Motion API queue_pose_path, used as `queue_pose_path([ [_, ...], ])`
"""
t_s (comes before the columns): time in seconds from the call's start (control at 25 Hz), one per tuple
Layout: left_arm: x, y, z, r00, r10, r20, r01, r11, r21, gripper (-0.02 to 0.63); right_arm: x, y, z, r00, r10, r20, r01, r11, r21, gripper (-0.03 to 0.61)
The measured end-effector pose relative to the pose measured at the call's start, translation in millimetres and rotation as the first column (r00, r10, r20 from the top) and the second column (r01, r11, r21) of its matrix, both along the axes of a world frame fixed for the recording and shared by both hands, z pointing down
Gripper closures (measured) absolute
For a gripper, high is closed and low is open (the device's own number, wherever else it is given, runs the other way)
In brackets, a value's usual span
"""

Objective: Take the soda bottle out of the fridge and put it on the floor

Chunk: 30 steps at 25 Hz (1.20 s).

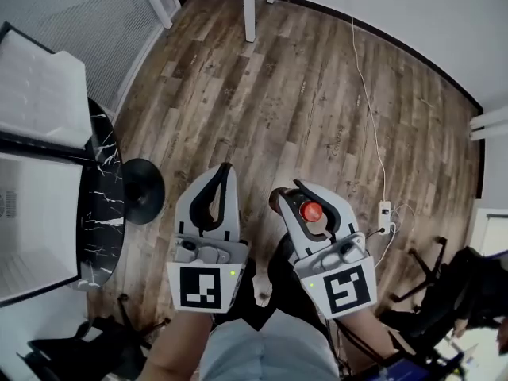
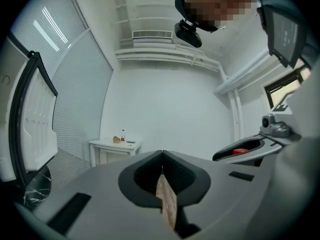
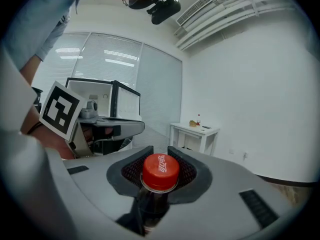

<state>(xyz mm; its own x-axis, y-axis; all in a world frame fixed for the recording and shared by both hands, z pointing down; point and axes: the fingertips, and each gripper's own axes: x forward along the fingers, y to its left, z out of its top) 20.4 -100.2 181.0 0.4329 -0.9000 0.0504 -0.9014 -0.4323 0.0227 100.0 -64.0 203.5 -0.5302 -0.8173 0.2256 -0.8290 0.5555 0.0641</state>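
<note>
The soda bottle, dark with a red cap [image 1: 310, 210], hangs upright over the wooden floor [image 1: 317, 94]. My right gripper [image 1: 290, 191] is shut on its neck just under the cap. In the right gripper view the cap [image 3: 160, 171] sits between the jaws of the right gripper [image 3: 160, 153], and the dark bottle body drops away below. My left gripper [image 1: 225, 169] is beside it on the left, shut and holding nothing. In the left gripper view, the left gripper [image 2: 162, 155] shows its tips touching. The fridge [image 1: 36, 205] stands at the left with its door [image 1: 40, 86] open.
A black marbled round table [image 1: 107, 181] and a black round disc [image 1: 143, 190] sit next to the fridge. A power strip [image 1: 385, 210] with a white cable lies on the floor at the right, near a black chair base [image 1: 429, 280]. White table legs [image 1: 248, 6] stand at the far end.
</note>
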Motion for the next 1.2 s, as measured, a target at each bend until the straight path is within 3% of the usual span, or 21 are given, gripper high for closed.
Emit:
queue_pose_path([
  [0.44,54,-22,102,0.995,0.092,0.029,-0.089,0.993,-0.072,0.602,51,-11,114,0.994,0.109,0.002,-0.108,0.991,-0.084,0.477],
  [1.2,70,-18,298,0.985,0.166,0.039,-0.155,0.965,-0.211,0.601,68,-16,305,0.985,0.171,-0.010,-0.170,0.973,-0.156,0.479],
])
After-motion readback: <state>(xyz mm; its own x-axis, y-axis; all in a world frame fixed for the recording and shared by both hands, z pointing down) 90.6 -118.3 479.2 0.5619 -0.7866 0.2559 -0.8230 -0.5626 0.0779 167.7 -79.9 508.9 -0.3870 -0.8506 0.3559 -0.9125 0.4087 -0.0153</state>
